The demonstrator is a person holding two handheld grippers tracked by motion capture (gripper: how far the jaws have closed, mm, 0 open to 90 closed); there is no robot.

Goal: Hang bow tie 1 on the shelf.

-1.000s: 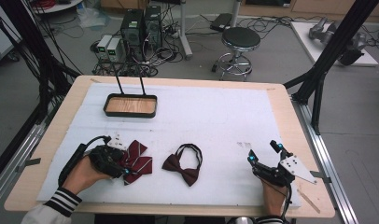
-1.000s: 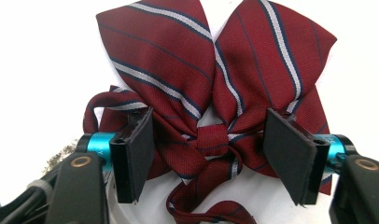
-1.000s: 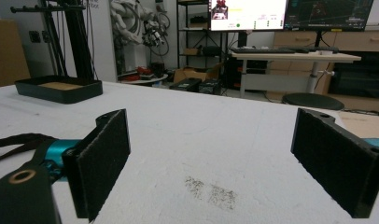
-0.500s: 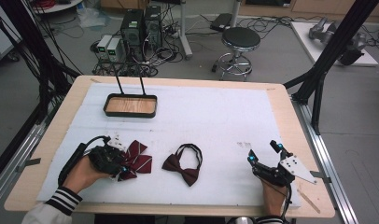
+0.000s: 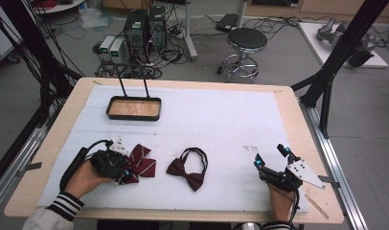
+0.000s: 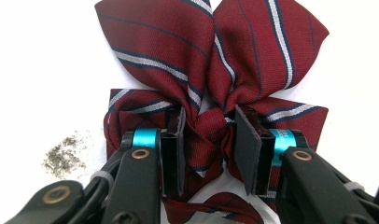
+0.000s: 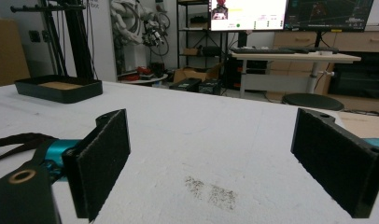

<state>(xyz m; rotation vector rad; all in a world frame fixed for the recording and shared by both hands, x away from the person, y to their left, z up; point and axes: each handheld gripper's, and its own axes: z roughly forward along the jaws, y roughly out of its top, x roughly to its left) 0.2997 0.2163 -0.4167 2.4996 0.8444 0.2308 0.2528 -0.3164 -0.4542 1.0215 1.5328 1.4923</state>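
Left gripper (image 6: pixel 206 154) jaws just closed onto striped bow tie (image 6: pixel 215 70) knot, hand unmoved

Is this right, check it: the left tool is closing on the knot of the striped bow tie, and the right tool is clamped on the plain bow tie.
Not quite. The right tool holds nothing: its jaws stand wide open over bare white mat, as the right gripper view shows. The plain bow tie lies apart from it. The left tool has indeed just been closing on the striped bow tie knot.
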